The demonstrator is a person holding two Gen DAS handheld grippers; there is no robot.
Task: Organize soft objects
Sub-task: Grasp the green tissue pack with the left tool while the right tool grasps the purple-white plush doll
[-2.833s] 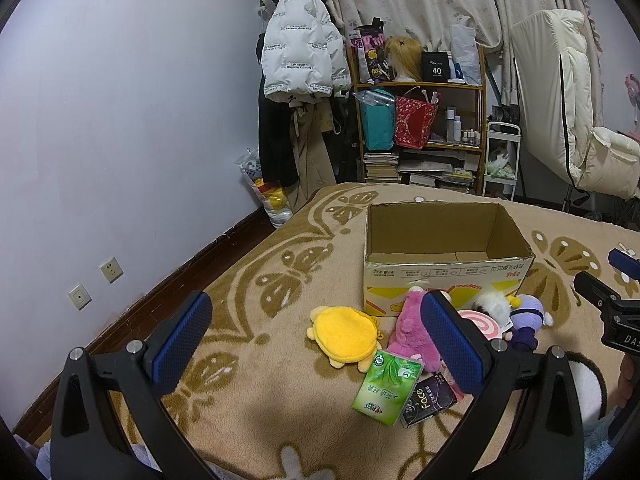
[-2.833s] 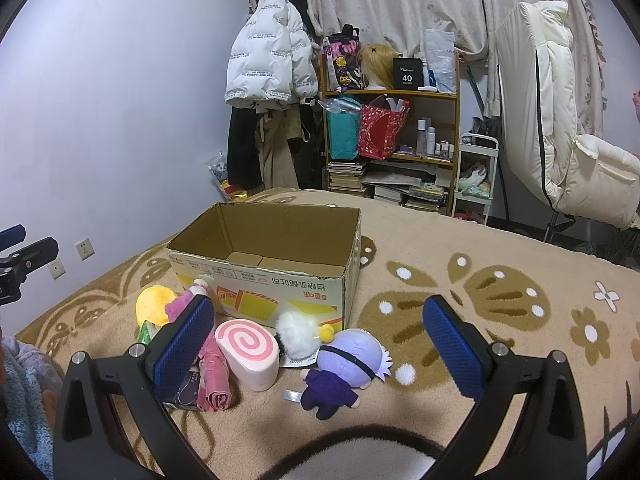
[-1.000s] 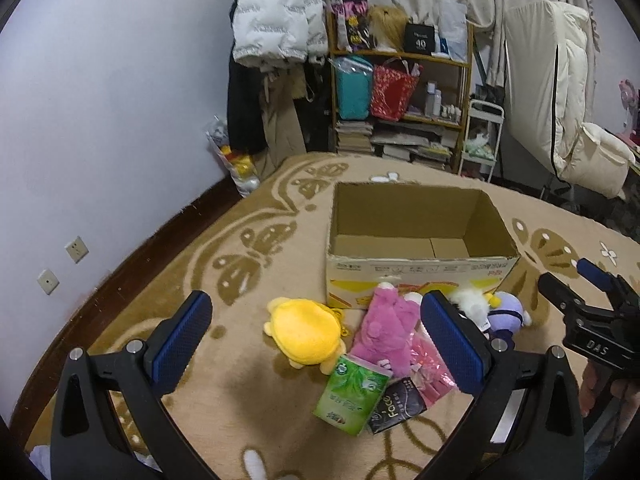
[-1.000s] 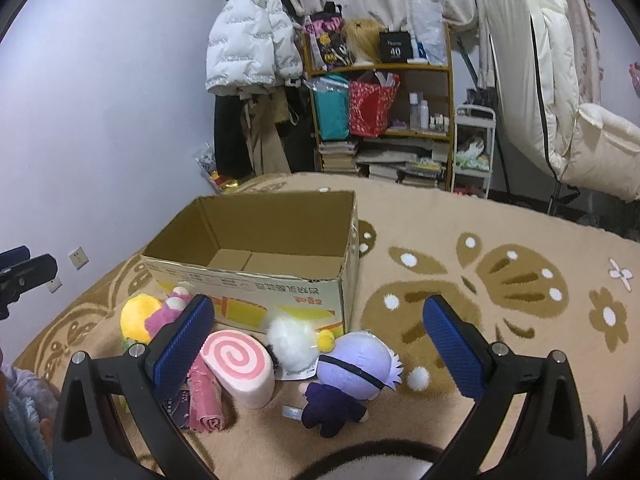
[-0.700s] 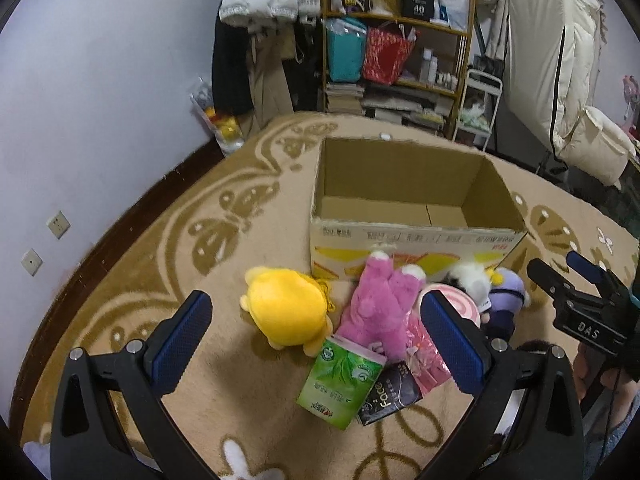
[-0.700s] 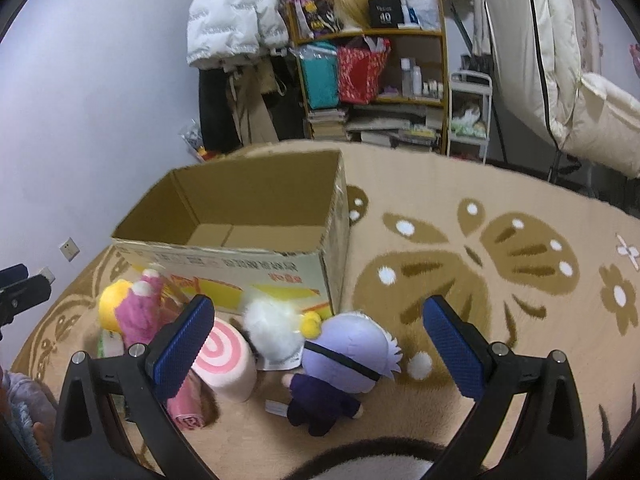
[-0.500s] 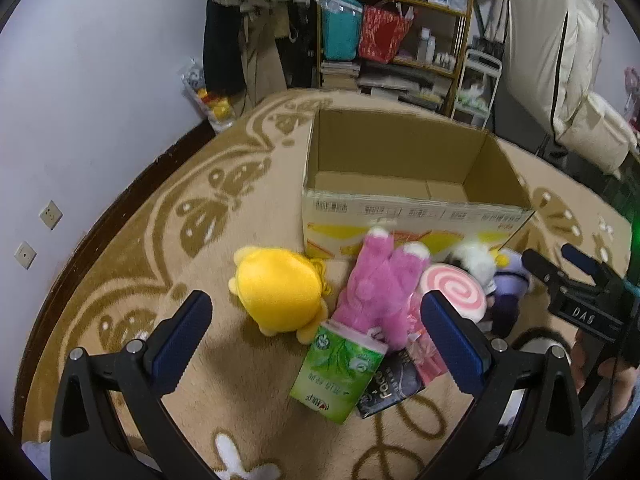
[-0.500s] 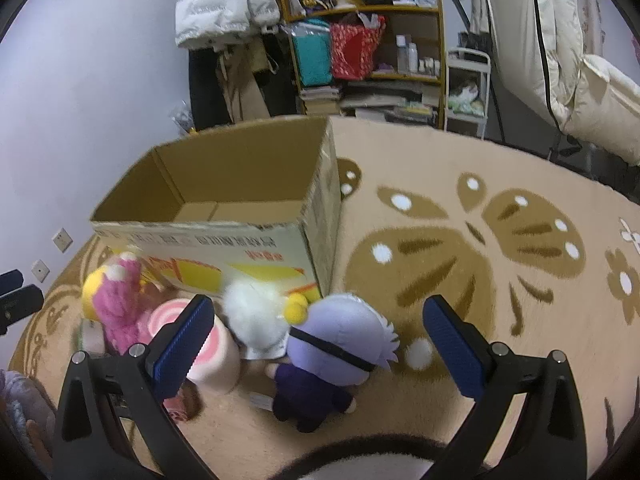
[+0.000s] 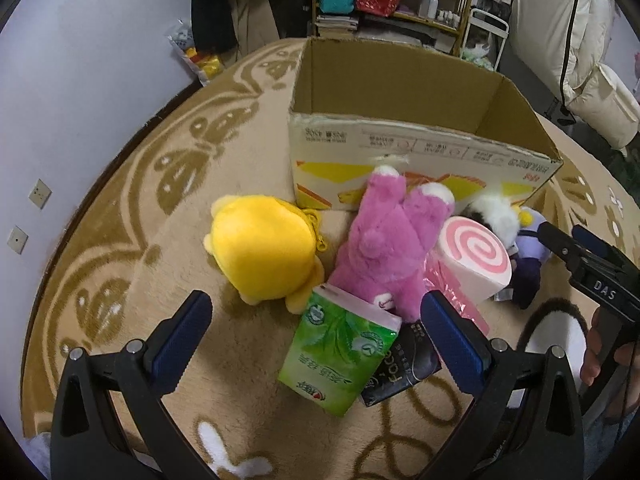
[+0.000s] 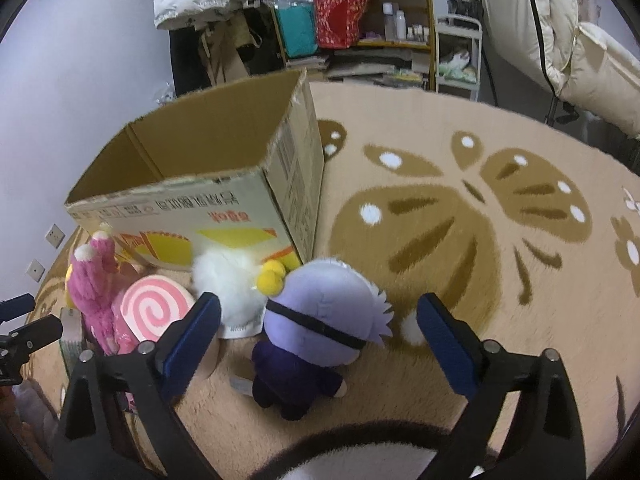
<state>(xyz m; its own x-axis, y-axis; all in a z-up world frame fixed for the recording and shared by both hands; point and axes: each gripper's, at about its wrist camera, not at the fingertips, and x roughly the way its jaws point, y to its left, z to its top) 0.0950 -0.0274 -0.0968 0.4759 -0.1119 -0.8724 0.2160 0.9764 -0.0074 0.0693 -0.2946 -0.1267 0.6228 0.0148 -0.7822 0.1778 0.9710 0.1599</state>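
Note:
An open, empty cardboard box (image 9: 400,148) stands on the rug, also in the right wrist view (image 10: 224,200). In front of it lie a yellow plush (image 9: 264,252), a pink plush (image 9: 392,248), a pink swirl roll cushion (image 9: 472,256), a white fluffy toy (image 10: 228,276) and a purple doll (image 10: 316,328). A green tissue pack (image 9: 340,352) and a black pack (image 9: 404,372) lie nearest. My left gripper (image 9: 316,340) is open above the tissue pack. My right gripper (image 10: 318,332) is open around the purple doll, above it.
A tan patterned rug (image 10: 460,220) covers the floor. A shelf (image 10: 352,20) with bags and books and hanging coats stand behind the box. A cream padded chair (image 10: 560,32) is at the right. The wall (image 9: 80,60) runs along the left.
Both grippers have moved forward and down toward the toys. The left now hangs over the tissue pack and the right over the purple doll. Both stay open.

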